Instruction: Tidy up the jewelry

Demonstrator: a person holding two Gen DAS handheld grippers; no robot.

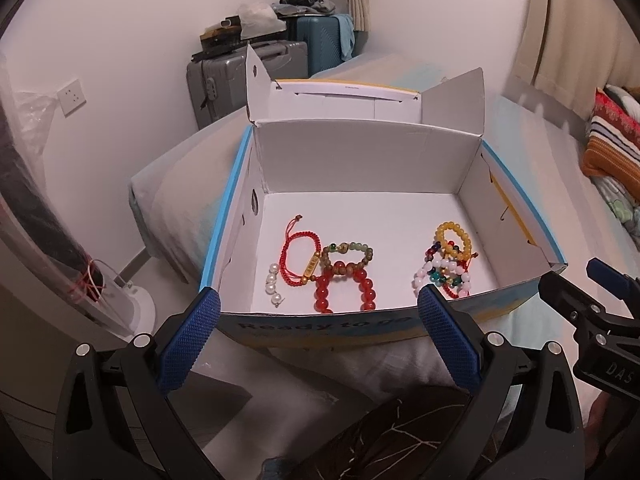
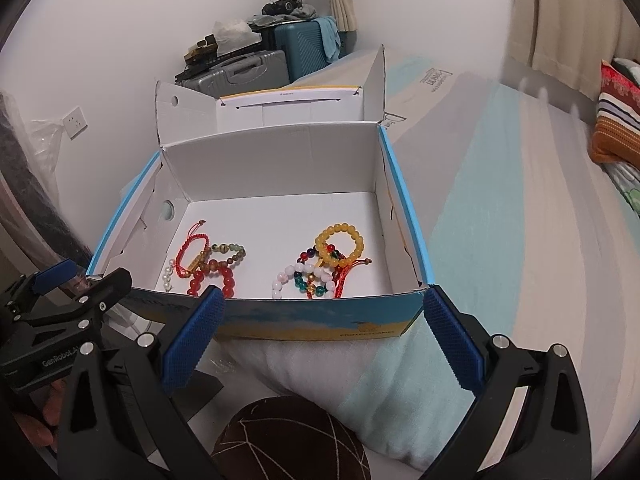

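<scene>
- I'm seeing the open cardboard box (image 1: 360, 160) sitting on the bed, lid flaps standing up, white inside.
- On its floor at the left, a red cord bracelet (image 1: 302, 254), a short pearl strand (image 1: 273, 283), a green-brown bead bracelet (image 1: 348, 256) and a red bead bracelet (image 1: 346, 290) are lying overlapped.
- At the right, a yellow bead bracelet (image 1: 454, 240) is resting atop a tangled multicoloured bracelet heap (image 1: 444, 274).

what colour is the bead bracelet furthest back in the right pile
Yellow, almost amber. The bracelet shows best in the right wrist view, lying on top of the mixed pile inside the box.
</scene>
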